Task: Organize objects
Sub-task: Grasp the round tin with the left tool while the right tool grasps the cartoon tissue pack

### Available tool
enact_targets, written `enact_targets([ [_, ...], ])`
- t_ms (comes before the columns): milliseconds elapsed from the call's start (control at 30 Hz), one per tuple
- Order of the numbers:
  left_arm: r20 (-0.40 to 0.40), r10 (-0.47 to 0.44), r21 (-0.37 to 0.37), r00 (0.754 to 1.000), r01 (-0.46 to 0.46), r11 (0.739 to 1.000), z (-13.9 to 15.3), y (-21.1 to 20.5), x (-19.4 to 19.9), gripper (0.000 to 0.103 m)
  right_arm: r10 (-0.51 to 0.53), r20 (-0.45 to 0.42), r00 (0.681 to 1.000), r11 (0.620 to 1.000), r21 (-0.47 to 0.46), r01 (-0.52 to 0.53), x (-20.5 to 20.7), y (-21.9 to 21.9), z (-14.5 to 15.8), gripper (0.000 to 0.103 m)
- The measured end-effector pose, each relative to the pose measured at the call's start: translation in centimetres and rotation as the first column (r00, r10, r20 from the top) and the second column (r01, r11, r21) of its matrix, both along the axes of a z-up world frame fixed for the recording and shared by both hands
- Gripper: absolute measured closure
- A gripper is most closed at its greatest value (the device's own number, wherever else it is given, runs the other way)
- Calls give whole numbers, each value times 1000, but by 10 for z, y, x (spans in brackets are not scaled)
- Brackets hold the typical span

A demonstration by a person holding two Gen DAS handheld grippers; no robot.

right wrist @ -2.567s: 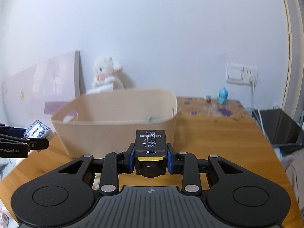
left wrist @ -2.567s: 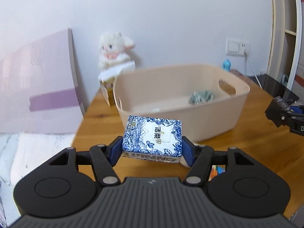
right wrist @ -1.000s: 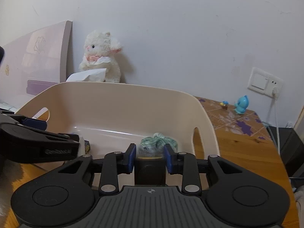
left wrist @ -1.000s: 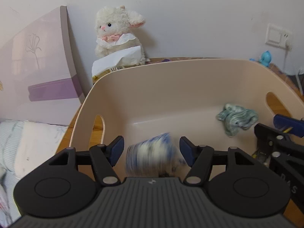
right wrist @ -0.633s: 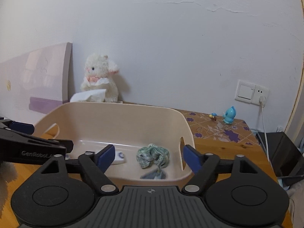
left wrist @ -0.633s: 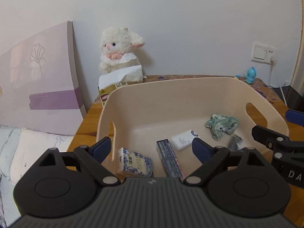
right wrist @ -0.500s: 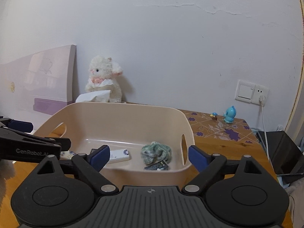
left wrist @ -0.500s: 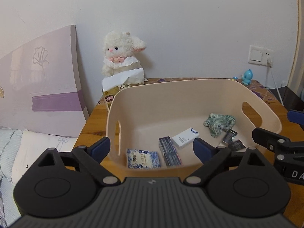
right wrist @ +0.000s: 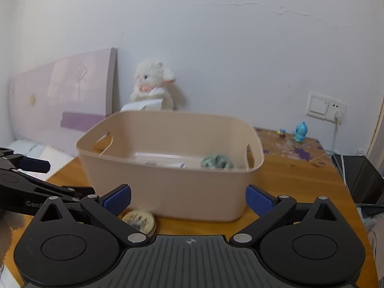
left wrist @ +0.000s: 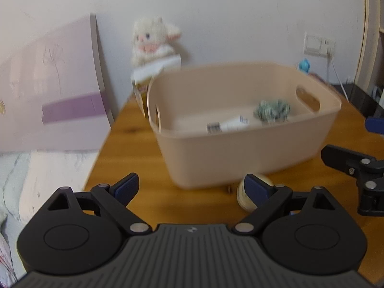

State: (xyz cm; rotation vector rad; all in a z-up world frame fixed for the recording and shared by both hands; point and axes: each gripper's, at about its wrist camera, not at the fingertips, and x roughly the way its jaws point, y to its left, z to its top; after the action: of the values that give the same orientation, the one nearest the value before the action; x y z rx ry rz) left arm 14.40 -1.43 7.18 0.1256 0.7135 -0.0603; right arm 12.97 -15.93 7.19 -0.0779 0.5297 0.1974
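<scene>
A beige plastic bin [left wrist: 240, 148] stands on the wooden table; it also shows in the right wrist view [right wrist: 168, 184]. Inside lie a green cloth [left wrist: 271, 110], a white box [left wrist: 234, 123] and a dark box end [left wrist: 213, 127]. A small round cream tin [left wrist: 249, 198] lies on the table in front of the bin, also in the right wrist view [right wrist: 139, 219]. My left gripper [left wrist: 192, 188] is open and empty, back from the bin. My right gripper [right wrist: 188, 199] is open and empty in front of the bin.
A white plush lamb [left wrist: 153, 40] sits on a tissue box behind the bin. A pink board [left wrist: 50, 100] leans on the wall at left, above a bed. A blue toy [right wrist: 300, 132], a wall socket [right wrist: 326, 106] and a dark object [right wrist: 360, 177] are at right.
Both grippers opened over the bin and dropped the blue-patterned box and the dark box into it. Since then both have pulled back and lower, now in front of the bin.
</scene>
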Motion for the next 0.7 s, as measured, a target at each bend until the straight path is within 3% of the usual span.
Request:
enact_targets([
  [233, -107, 40, 49, 993, -35, 998, -36, 13, 2, 8, 8, -104, 995, 1000, 12, -7, -4, 3, -34, 0],
  [367, -131, 45, 38, 990, -41, 998, -44, 20, 3, 8, 38, -163, 986, 999, -7, -40, -7, 11, -56, 0],
  [700, -127, 55, 26, 990, -52, 998, -45, 18, 5, 8, 51, -217, 975, 993, -94, -73, 8, 42, -96, 3],
])
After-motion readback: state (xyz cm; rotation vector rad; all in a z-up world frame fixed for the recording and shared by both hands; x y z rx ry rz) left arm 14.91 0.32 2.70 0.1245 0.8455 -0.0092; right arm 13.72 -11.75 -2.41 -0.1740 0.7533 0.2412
